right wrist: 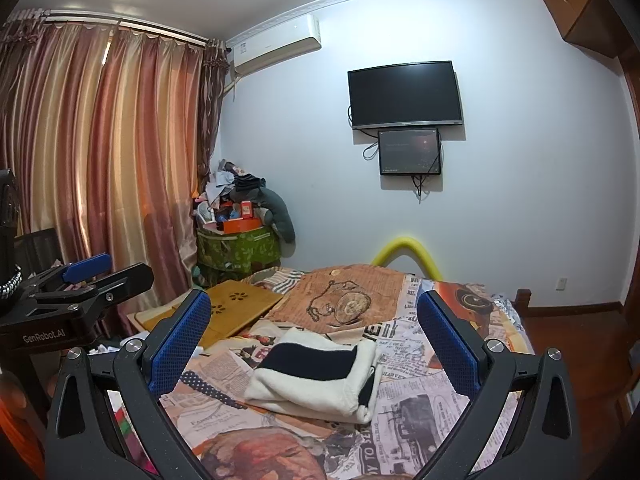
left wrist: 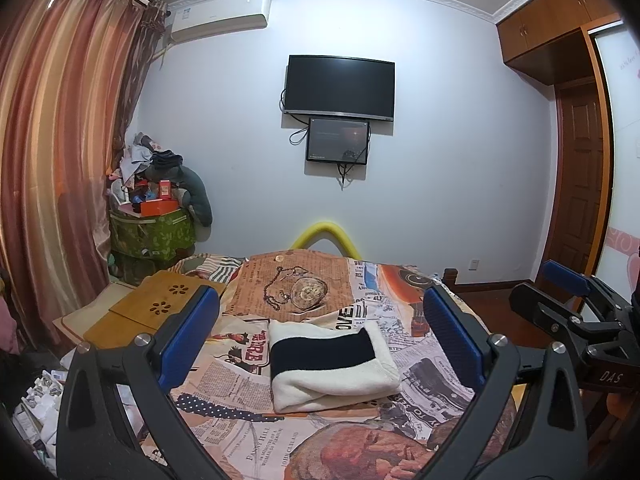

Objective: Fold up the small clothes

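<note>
Bed [left wrist: 404, 316], newsprint-patterned cover, fills the lower frame and serves as folding surface. Cream-and-navy garment [left wrist: 332, 364] lies at lower centre, folded into a compact rectangle (apparently finished). Left tool [left wrist: 320, 336] and right tool [right wrist: 314, 344] hover above it, fingers apart, holding nothing, likely released.

Folded garment [left wrist: 332, 364] on bedspread [left wrist: 248, 432]

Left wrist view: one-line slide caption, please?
Open left gripper hovers above a folded cream-and-navy garment on the newspaper-print bedspread; right gripper alongside.
</note>
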The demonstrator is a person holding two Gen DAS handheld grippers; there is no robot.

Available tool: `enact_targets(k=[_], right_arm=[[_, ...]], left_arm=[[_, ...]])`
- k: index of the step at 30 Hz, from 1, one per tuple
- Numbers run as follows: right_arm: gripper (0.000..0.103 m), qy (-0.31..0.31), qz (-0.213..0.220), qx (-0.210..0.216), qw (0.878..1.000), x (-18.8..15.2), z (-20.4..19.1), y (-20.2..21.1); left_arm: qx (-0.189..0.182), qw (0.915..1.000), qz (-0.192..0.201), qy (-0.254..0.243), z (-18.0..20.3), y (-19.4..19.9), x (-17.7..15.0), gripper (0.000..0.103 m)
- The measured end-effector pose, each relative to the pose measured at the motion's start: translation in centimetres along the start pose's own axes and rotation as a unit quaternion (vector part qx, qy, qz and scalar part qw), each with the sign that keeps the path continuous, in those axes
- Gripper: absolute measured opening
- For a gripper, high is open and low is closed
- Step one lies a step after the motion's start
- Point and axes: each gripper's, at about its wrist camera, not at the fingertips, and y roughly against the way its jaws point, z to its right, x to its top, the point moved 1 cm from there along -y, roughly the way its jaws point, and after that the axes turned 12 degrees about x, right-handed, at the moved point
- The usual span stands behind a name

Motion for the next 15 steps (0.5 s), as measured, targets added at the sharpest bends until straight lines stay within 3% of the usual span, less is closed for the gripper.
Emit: enact_targets(k=[15], right_arm=[[0.102,0.001,0.001,-0.002,1.000,0.34,-0.02,0.05]], left_arm=[[-0.013,0.9999,0.001,-0.004,-0.22,-0.03,-0.07,0.103]])
